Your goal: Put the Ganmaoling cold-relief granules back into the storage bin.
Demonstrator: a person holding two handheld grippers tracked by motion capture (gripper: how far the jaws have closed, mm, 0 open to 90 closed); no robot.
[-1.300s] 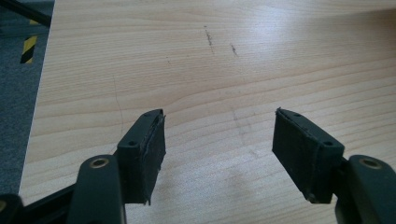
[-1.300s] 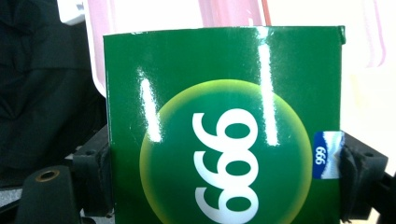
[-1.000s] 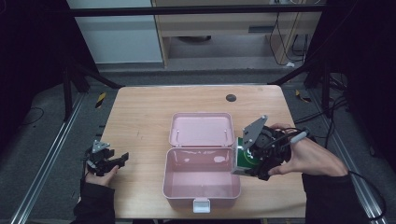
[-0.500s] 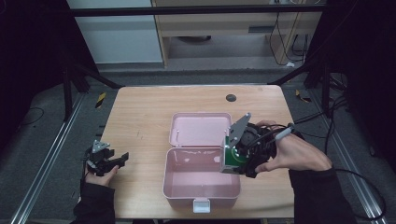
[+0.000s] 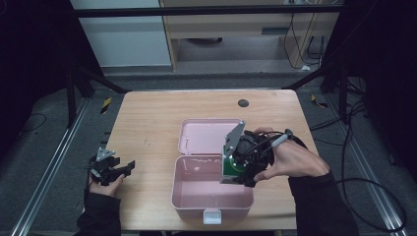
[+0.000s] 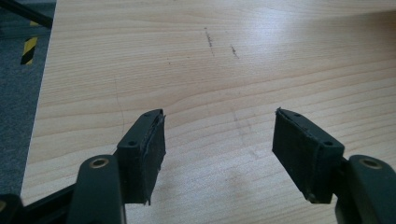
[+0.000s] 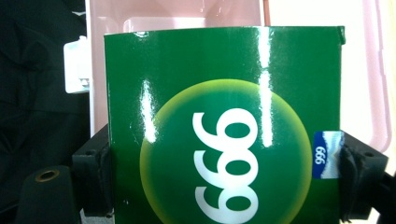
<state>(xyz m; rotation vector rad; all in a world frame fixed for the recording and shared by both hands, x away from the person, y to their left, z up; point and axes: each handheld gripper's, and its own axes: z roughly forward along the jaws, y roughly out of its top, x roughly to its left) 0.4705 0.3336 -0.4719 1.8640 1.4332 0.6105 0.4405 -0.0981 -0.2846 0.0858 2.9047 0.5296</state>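
Observation:
An open pink box (image 5: pixel 187 196) sits in the middle of the wooden table, its lid (image 5: pixel 196 137) lying flat behind it. My right gripper (image 5: pixel 235 173) is shut on a glossy green packet (image 5: pixel 229 168) printed with "999", held over the box's right rim. In the right gripper view the green packet (image 7: pixel 224 135) sits squeezed between both black jaws, with the pink box (image 7: pixel 187 14) beyond it. My left gripper (image 5: pixel 127 166) rests at the table's left edge, open; its pads (image 6: pixel 149 149) stand wide apart over bare wood with nothing between them.
A small dark round mark (image 5: pixel 243 103) lies near the table's far edge. The box's white latch (image 5: pixel 212 216) faces the front edge. Bare wood (image 6: pixel 210 70) stretches left of the box. Dark floor, rails and cables surround the table.
My right gripper has carried the green packet leftward, from beside the box's right wall to over its rim. The left gripper has stayed put.

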